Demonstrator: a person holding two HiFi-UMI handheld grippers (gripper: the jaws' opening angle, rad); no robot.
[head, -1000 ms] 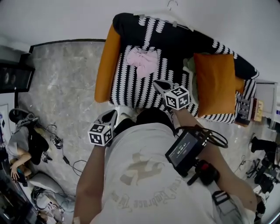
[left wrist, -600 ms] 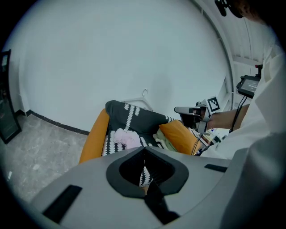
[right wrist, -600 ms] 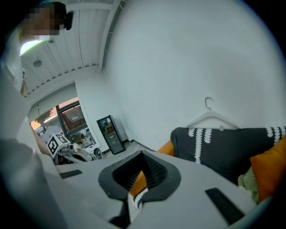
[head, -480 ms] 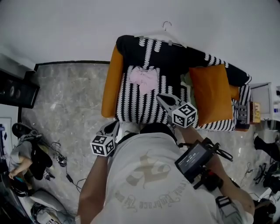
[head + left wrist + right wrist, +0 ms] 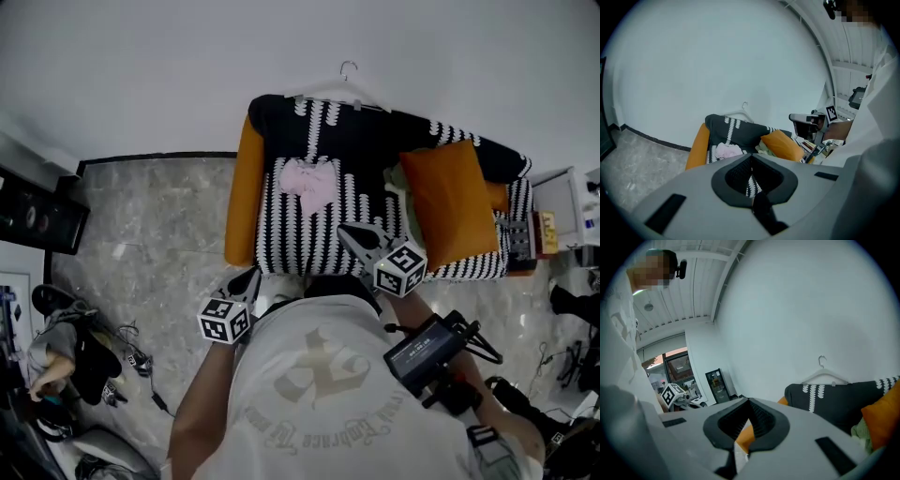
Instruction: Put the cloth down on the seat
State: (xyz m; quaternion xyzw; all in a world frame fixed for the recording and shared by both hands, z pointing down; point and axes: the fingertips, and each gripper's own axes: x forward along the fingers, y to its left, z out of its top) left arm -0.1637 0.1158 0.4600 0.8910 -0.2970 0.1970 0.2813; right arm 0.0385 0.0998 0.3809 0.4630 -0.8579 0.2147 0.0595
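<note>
I stood in a staged living-room studio: a black-and-white patterned sofa (image 5: pixel 305 220) with an orange cushion (image 5: pixel 450 202) against a bare white wall (image 5: pixel 187 75), and tangled black cables (image 5: pixel 141 366) on the grey marble floor (image 5: pixel 159 234).

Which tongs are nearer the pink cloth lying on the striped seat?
Right. The right tongs reach over the front of the seat, close to the pink cloth; the left tongs hang farther off, past the seat's front-left corner, above the floor.

A plain white wall (image 5: pixel 281 56) meets a grey marbled stone floor (image 5: pixel 150 225) along a black skirting strip (image 5: pixel 150 157). Against the wall stands a black-and-white patterned sofa with orange arms (image 5: pixel 277 225). A white clothes hanger (image 5: pixel 825 372) sits on the sofa's back edge, and an orange square cushion (image 5: pixel 450 202) lies at its right end. A white slatted ceiling (image 5: pixel 693 287) runs overhead.
</note>
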